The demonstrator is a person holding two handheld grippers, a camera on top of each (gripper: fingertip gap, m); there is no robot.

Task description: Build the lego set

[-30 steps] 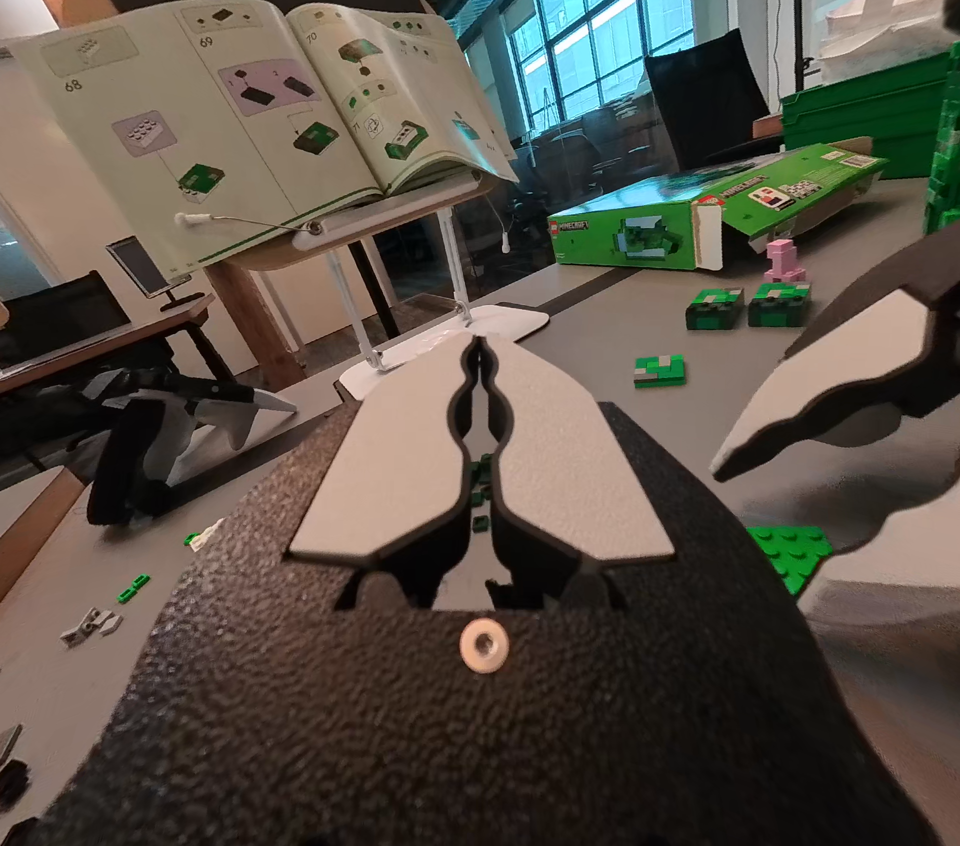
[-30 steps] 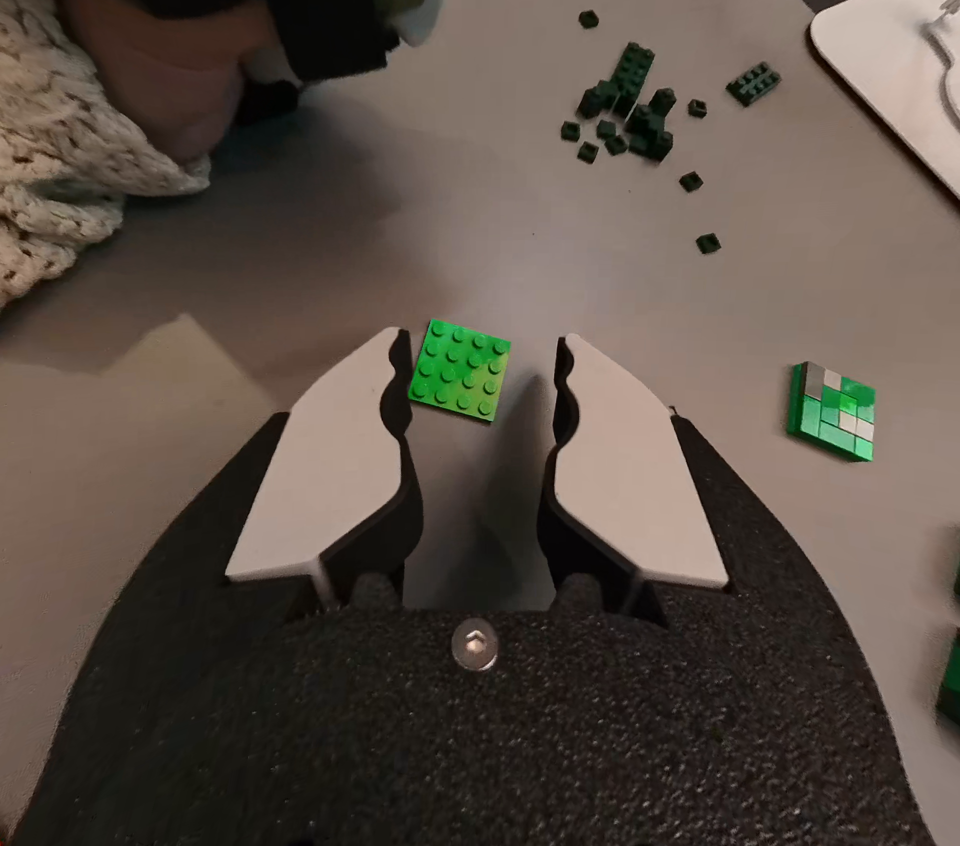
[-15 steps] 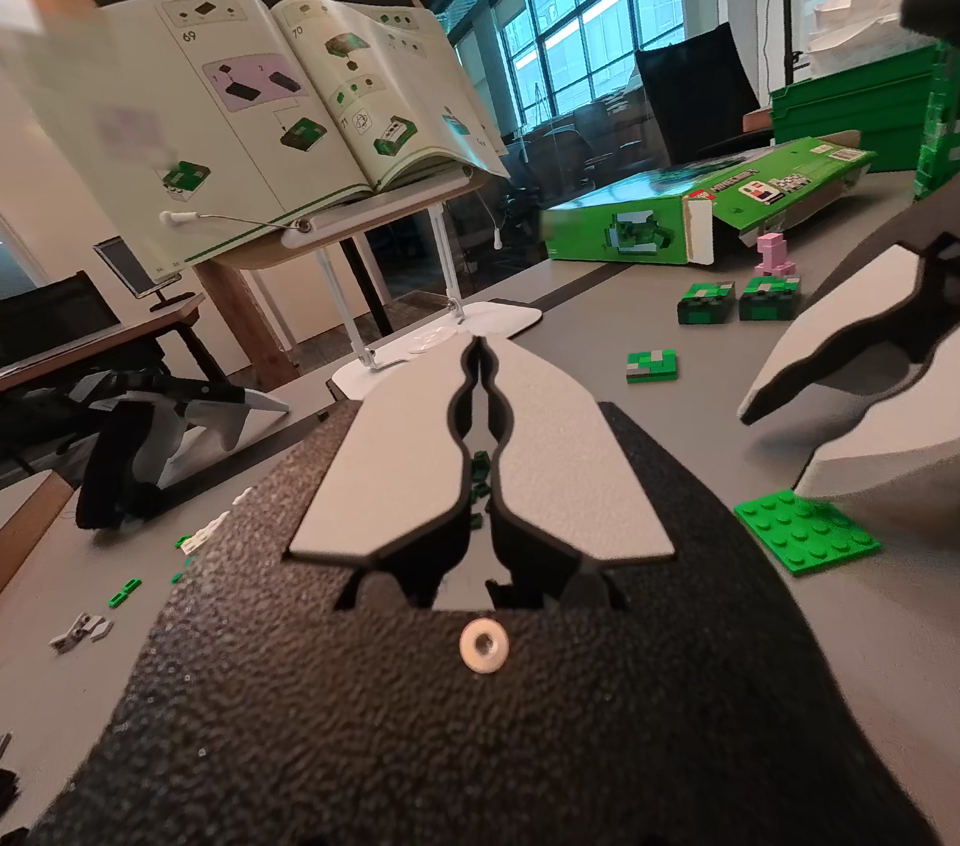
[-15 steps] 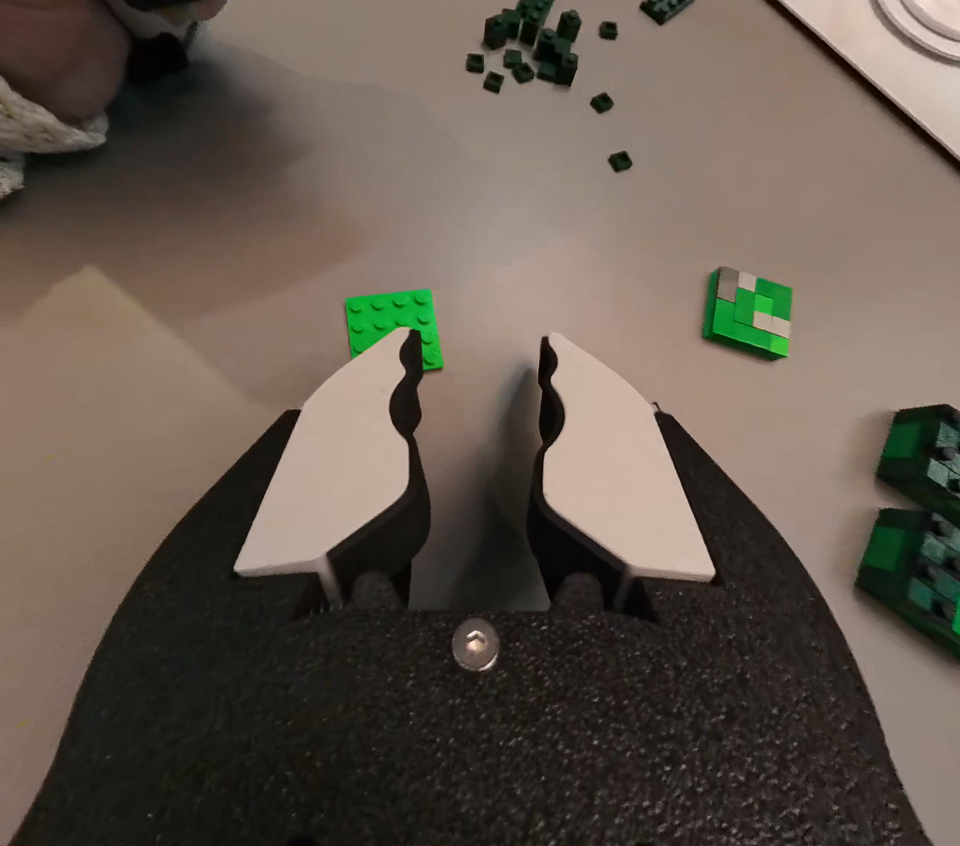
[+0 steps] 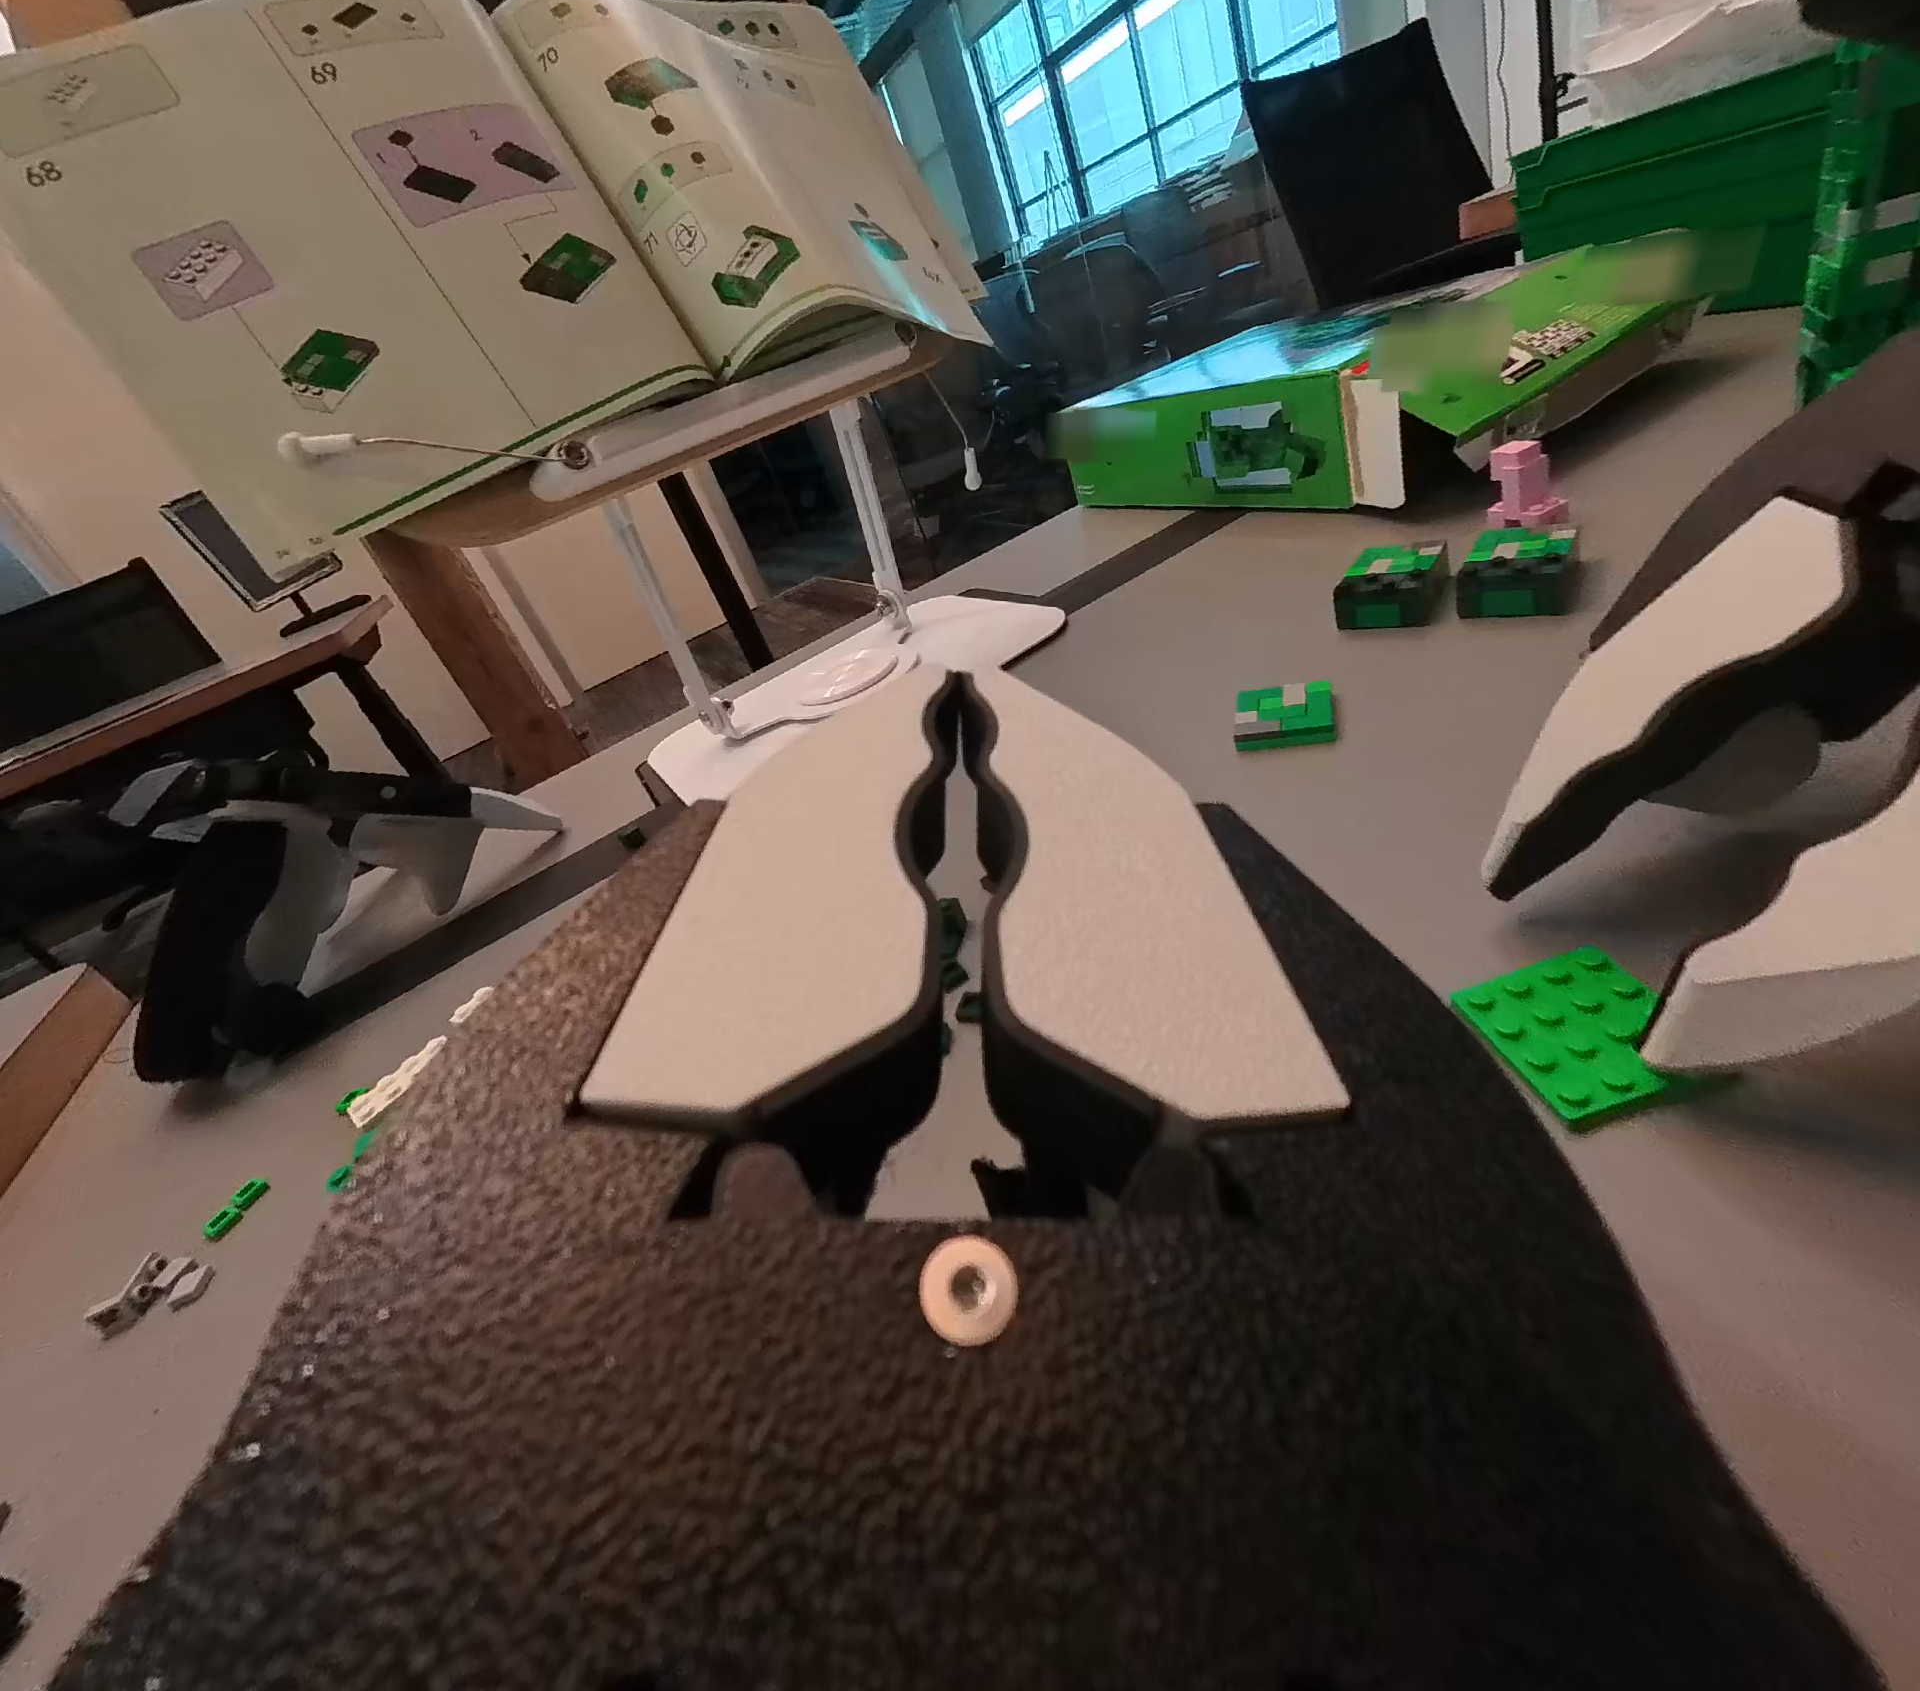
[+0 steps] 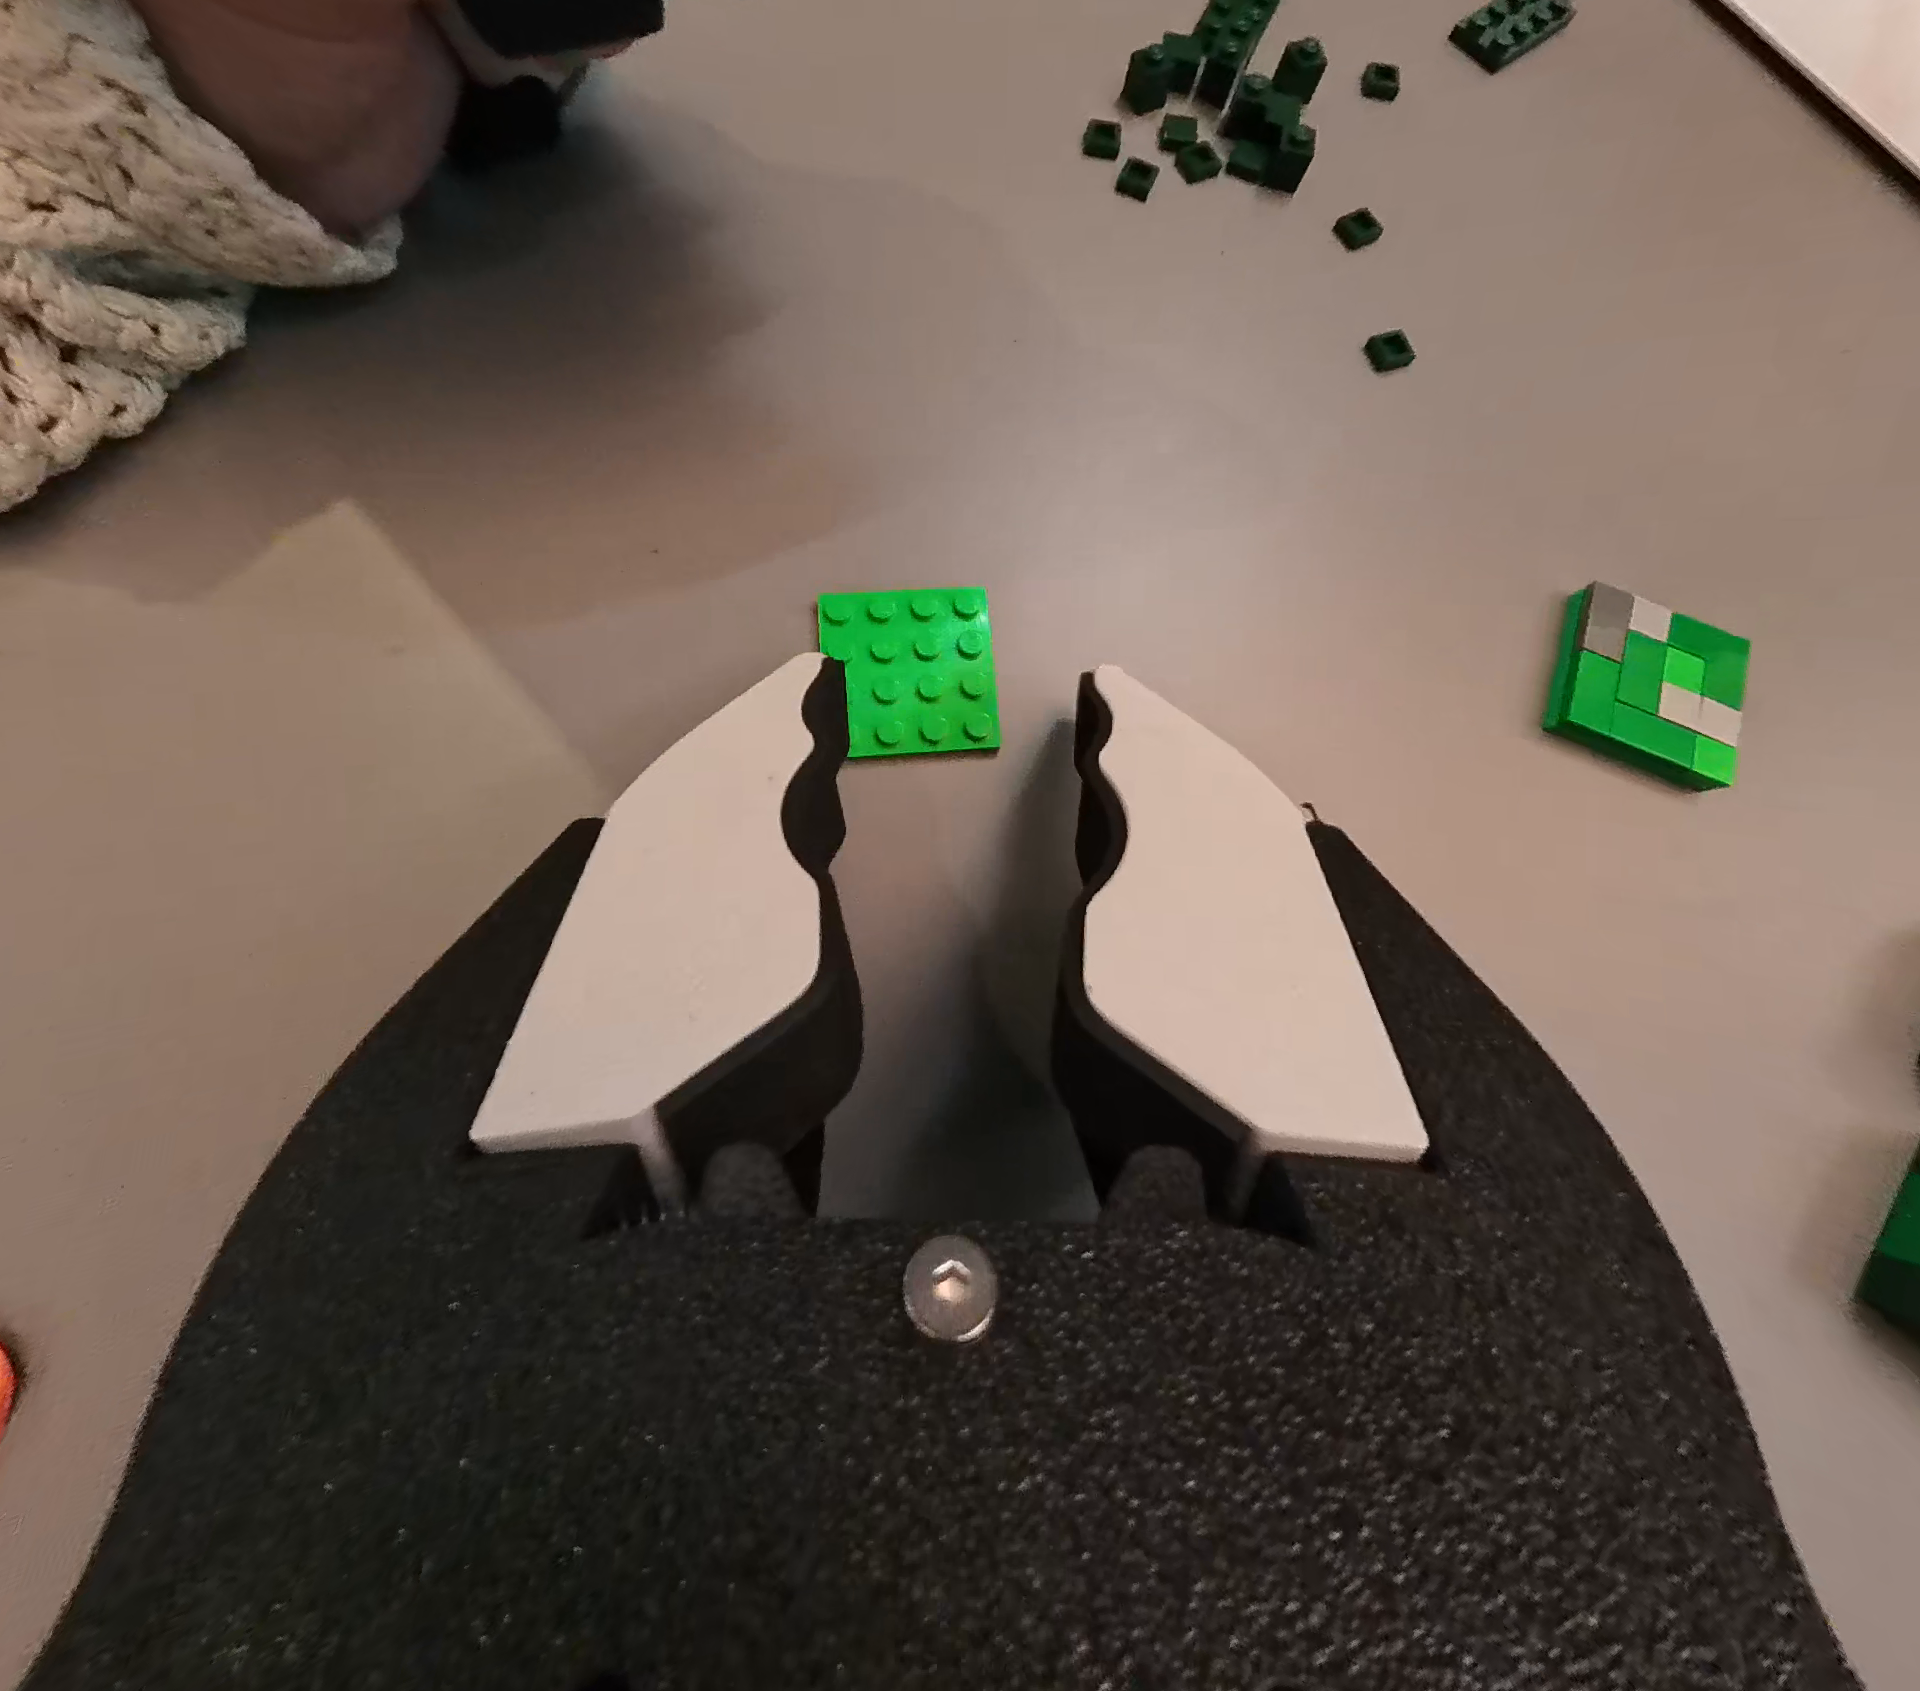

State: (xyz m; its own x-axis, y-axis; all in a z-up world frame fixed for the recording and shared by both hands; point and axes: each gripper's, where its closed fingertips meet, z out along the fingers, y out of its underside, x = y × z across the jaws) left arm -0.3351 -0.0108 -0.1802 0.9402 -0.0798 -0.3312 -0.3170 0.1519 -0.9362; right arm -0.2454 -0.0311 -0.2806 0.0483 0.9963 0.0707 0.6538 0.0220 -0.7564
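My right claw [image 6: 951,680] hung over the grey tabletop [image 6: 1143,436] with its jaws spread apart and nothing between them. The bright green plate [image 6: 920,670] lay flat just beyond the tips, my left finger [image 6: 717,893] overlapping its near left corner. In the left wrist view one fingertip [image 5: 1714,1013] seemed to rest on the plate's [image 5: 1558,1033] edge; whether it truly touched I could not tell. My left claw [image 5: 961,691] was squeezed closed; whether it held anything I could not tell. Loose dark green bricks [image 6: 1231,83] lay farther out, a tiled green square [image 6: 1652,685] off to the right. The manual [image 5: 436,207] stood open on its stand [image 5: 862,685], toward the far edge.
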